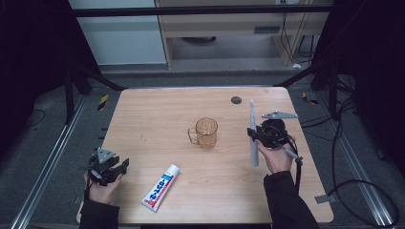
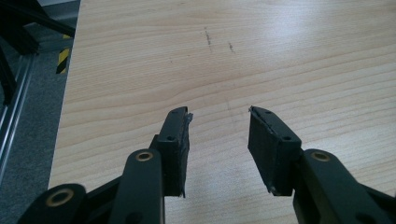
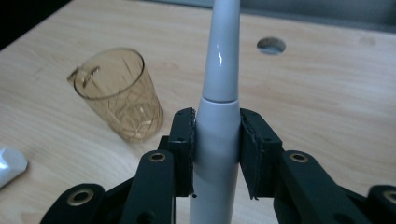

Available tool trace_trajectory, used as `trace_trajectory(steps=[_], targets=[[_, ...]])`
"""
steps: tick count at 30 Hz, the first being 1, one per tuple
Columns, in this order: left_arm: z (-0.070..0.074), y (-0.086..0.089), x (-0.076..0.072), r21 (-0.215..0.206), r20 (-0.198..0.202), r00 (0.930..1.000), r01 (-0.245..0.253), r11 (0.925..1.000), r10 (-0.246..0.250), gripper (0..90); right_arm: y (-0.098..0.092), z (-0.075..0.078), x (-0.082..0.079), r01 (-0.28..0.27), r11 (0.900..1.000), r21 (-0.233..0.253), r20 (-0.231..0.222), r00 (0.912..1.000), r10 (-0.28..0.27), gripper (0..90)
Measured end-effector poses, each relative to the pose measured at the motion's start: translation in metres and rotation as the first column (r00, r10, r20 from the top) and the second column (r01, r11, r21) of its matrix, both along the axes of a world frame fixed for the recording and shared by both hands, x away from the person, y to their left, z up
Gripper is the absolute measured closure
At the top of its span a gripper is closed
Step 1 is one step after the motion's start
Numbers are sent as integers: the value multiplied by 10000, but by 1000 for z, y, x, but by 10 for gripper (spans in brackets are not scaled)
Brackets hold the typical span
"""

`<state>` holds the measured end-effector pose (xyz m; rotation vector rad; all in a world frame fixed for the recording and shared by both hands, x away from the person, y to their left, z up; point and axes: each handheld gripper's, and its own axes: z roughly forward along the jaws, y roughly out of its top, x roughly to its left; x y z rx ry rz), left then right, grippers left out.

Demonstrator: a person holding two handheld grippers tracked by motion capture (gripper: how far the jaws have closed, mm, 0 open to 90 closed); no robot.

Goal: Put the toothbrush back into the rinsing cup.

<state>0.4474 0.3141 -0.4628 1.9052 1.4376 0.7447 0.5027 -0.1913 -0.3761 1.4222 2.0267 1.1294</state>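
Held item: long, pale grey-white plastic electric toothbrush handle (image 1: 252,136); tapered, thick at the body, slim at the neck.
Location: clamped in the right gripper (image 1: 258,135) over the right part of the light wooden counter (image 1: 157,114); to the right of the amber transparent plastic mug with a side handle (image 1: 205,132), apart from it.
Right gripper state: clenched on the toothbrush handle; in the right gripper view both black pads (image 3: 183,151) press the thick body just below the seam where the narrower neck begins.
Left gripper state: released, jaws spread over bare counter at the near left corner (image 1: 111,168); nothing between them.
Handling, judged: rigid, will not flex; probably moderate weight, concentrated in the body; glossy smooth shell, so likely to slip or rotate between the pads if tilted quickly.
Grip point, judged: the thick cylindrical body near the seam, as held now; the thin neck offers less pad contact.
Long axis: runs nearly straight away from the person in the high view.
Pointing: slim end toward the far edge of the counter and the dark round hole (image 1: 236,99); thick end toward the person; whether it is tilted upward cannot be told exactly.
Other item: white toothpaste tube with blue and red print (image 1: 161,187), lying flat near the front edge, untouched.
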Motion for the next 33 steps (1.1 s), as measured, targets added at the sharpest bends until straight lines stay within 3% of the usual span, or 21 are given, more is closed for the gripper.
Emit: trace_trajectory(steps=[9, 18, 27, 33], targets=[[0, 0, 0, -11, 24, 10000, -13, 10000, 13, 576, 3, 10, -5, 334, 9970, 701, 1297, 9906, -423, 678], [0, 1, 0, -13, 36, 10000, -21, 10000, 21, 576, 10, 20, -8, 646, 9871, 1467, 2471, 9638, -998, 678], [0, 1, 0, -3, 44, 10000, -25, 10000, 25, 576, 22, 25, -4, 760, 9772, 1985, 3135, 9397, -1368, 678], [0, 1, 0, -4, 65, 10000, -21, 10000, 21, 577, 31, 26, 1, 902, 9749, 2033, 3399, 9273, -1567, 678]])
